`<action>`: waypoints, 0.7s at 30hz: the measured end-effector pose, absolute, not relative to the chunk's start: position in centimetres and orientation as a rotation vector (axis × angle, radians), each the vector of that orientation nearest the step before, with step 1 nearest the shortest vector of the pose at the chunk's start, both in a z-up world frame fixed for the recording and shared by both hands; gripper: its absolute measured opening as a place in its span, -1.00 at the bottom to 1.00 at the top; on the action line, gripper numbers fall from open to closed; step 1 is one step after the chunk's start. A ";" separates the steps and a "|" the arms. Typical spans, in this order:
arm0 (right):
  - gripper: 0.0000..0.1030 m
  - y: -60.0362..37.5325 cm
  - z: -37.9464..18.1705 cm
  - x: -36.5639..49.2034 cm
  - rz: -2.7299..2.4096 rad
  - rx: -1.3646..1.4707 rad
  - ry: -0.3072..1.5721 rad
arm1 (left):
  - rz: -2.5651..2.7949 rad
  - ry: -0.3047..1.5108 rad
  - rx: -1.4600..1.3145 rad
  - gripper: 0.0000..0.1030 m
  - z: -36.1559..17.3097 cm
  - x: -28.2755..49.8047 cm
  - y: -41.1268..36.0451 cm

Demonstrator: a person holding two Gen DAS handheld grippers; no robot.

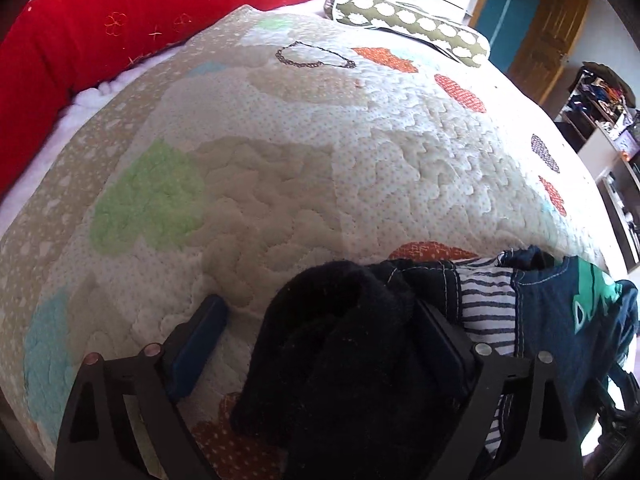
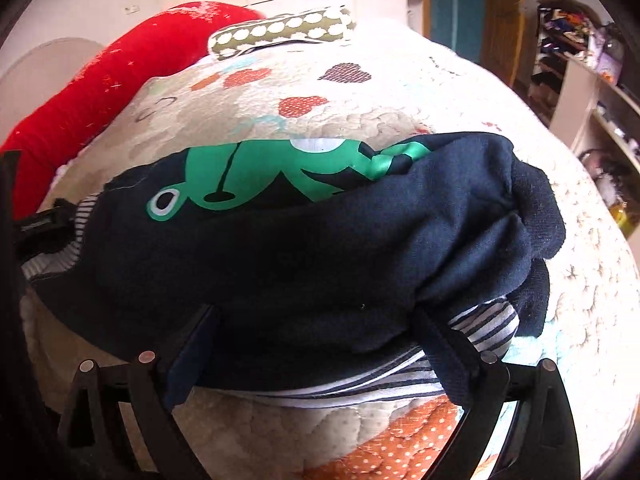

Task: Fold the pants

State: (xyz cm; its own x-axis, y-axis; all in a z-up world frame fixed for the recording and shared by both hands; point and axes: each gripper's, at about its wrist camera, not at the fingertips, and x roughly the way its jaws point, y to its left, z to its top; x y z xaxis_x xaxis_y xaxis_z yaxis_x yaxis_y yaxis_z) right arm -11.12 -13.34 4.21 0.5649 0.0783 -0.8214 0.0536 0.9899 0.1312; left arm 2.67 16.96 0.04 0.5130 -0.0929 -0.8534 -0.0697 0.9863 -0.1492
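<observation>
Left wrist view: the left gripper (image 1: 320, 332) has its jaws wide apart, and a dark, fuzzy bunch of the pants (image 1: 340, 352) lies between them against the right-hand finger; whether the jaws actually pinch the cloth cannot be told. The rest of the garment (navy, with a striped lining and a green print) trails off to the right across the quilt (image 1: 280, 160) on the bed. A red pillow (image 1: 120, 20) and an olive dotted cushion (image 1: 408, 20) sit at the far end of the bed.

From the right wrist camera, the right gripper (image 2: 320, 344) also has its jaws spread wide, one finger at each side of the near edge of the pants (image 2: 320, 248), which lie bunched across the quilt (image 2: 400, 420) with the green print (image 2: 280, 172) facing up and the striped lining (image 2: 360, 388) showing underneath. At the left edge, the other gripper's dark frame touches the striped waistband. Cluttered shelves (image 2: 580, 80) stand at the right.
</observation>
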 end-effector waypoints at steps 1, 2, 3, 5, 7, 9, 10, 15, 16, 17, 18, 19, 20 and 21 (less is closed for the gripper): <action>0.93 -13.2 4.2 -11.1 -0.001 0.150 0.965 | -0.017 1.028 -0.169 0.80 0.0 2.6 16.9; 0.95 -13.0 4.1 -11.1 -0.016 0.150 0.961 | -0.017 1.021 -0.166 0.81 0.0 2.5 16.9; 0.96 -12.7 4.0 -11.0 -0.028 0.146 0.959 | -0.015 1.013 -0.159 0.81 0.0 2.4 16.8; 0.99 -12.5 4.0 -10.9 -0.046 0.141 0.955 | -0.013 1.002 -0.150 0.81 0.0 2.3 16.7; 1.00 -12.4 4.0 -10.8 -0.051 0.125 0.956 | -0.011 0.998 -0.154 0.81 0.0 2.3 16.7; 0.98 -12.6 4.4 -10.6 -0.040 0.123 0.973 | -0.008 1.010 -0.168 0.68 0.5 2.3 16.9; 0.86 -12.9 5.1 -10.5 -0.042 0.135 0.977 | -0.005 1.017 -0.182 0.57 0.9 2.2 17.1; 0.56 -18.3 9.2 -13.2 -0.041 0.305 0.843 | -0.051 0.966 -0.271 0.09 6.1 -0.2 17.4; 0.57 -19.6 9.5 -13.8 -0.049 0.340 0.824 | -0.069 0.934 -0.259 0.09 7.5 -0.8 16.7; 0.58 -21.4 9.8 -14.5 -0.051 0.395 0.800 | -0.090 0.912 -0.251 0.09 8.4 -1.1 16.0; 0.58 -22.5 9.8 -14.9 -0.050 0.432 0.792 | -0.141 0.885 -0.239 0.10 9.9 -1.4 14.4; 0.58 -23.8 9.6 -15.3 -0.046 0.471 0.791 | -0.181 0.881 -0.229 0.13 10.6 -1.2 13.1; 0.58 -24.5 9.4 -15.4 -0.040 0.494 0.793 | -0.242 0.886 -0.216 0.16 11.2 -0.9 11.1; 0.58 -25.1 9.0 -15.6 -0.034 0.517 0.800 | -0.279 0.891 -0.210 0.16 11.3 -0.6 9.7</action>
